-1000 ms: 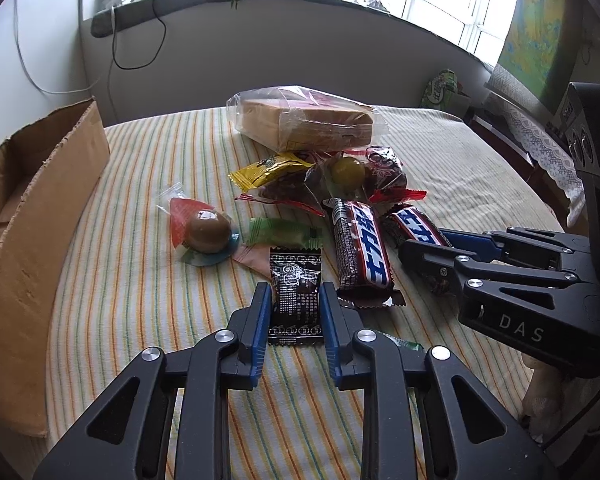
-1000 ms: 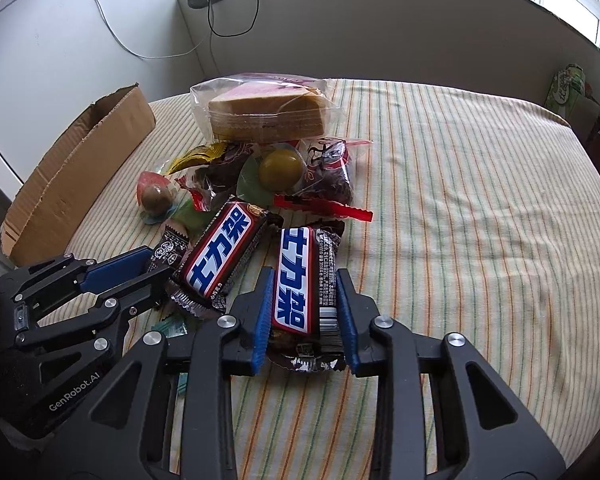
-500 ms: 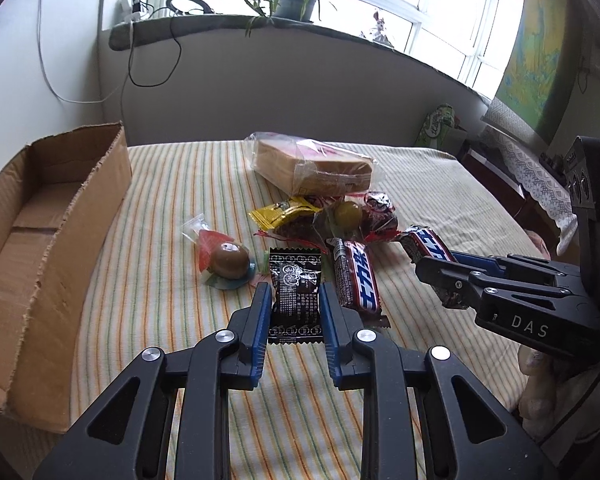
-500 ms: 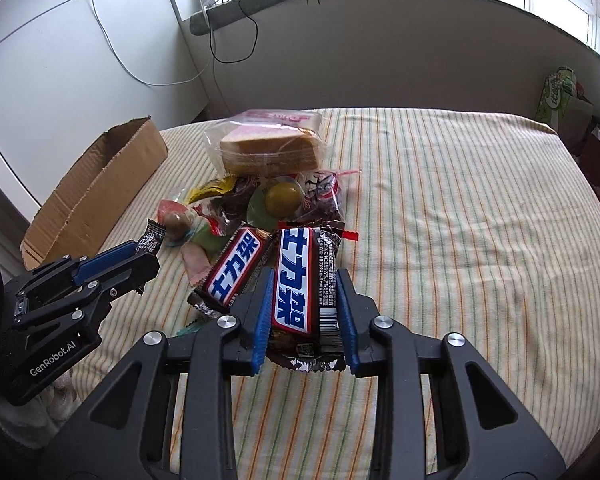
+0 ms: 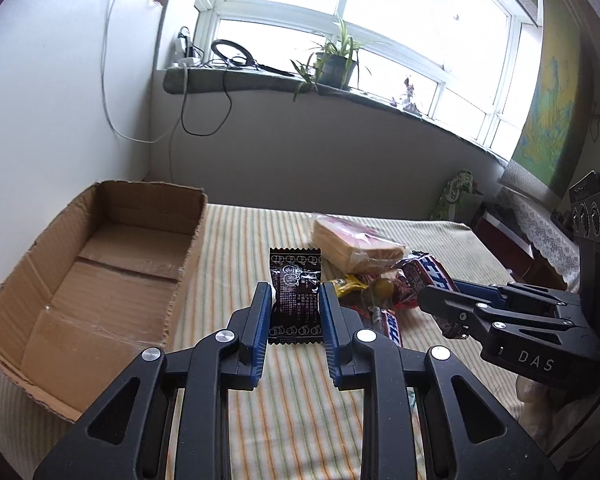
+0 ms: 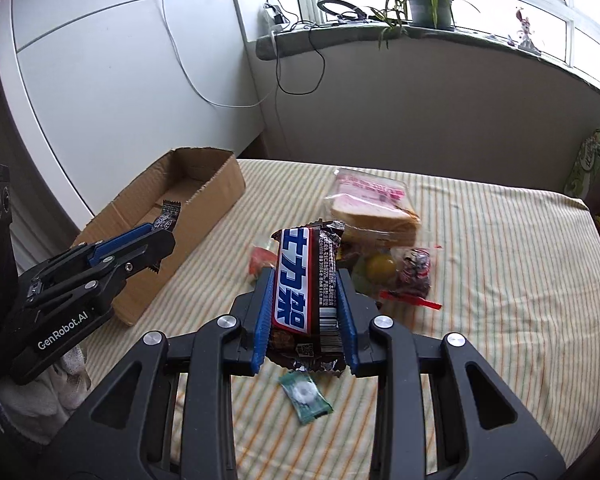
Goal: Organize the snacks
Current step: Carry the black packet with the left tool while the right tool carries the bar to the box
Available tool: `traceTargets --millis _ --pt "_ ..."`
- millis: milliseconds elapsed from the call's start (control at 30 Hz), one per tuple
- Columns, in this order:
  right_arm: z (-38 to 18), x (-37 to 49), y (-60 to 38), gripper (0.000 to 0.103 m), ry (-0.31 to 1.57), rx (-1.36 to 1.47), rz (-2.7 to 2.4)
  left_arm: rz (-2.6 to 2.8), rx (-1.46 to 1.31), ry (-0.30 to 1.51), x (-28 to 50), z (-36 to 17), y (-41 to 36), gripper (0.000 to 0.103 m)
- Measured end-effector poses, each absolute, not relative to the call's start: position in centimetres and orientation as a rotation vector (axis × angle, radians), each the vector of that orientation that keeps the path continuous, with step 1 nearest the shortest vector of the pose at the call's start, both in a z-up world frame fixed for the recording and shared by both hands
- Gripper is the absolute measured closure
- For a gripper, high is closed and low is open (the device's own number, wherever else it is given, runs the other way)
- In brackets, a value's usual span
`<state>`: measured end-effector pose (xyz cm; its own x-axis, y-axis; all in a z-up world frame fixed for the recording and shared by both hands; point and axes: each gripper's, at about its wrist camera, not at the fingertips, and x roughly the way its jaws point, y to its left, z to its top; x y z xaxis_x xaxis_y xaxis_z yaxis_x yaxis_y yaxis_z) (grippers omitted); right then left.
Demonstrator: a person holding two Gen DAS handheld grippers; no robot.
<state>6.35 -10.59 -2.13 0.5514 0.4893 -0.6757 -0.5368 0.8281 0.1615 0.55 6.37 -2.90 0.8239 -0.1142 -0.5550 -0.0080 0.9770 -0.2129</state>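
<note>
- Snickers bar [image 6: 306, 280]: clamped upright between the jaws of your right gripper [image 6: 305, 316], lifted clear of the striped surface [image 6: 500, 300].
- Black snack packet [image 5: 296, 294]: pinched in the jaws of your left gripper [image 5: 294, 320], raised beside the open cardboard box [image 5: 100, 264].
- Remaining snacks: bagged bread [image 6: 370, 208], a green candy [image 6: 306, 396] and other wrapped pieces lie on the surface.
</note>
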Motion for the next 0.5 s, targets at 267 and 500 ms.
traceTargets --millis 267,500 --pt "-0.8 5.4 -5.6 0.072 0.745 -0.11 0.697 0.03 -0.268 0.547 -0.8 -2.0 10.4 0.08" --pt "-0.2 5.0 -1.0 0.072 0.729 -0.14 0.77 0.1 -0.298 0.524 -1.8 -1.9 13.5 0.08"
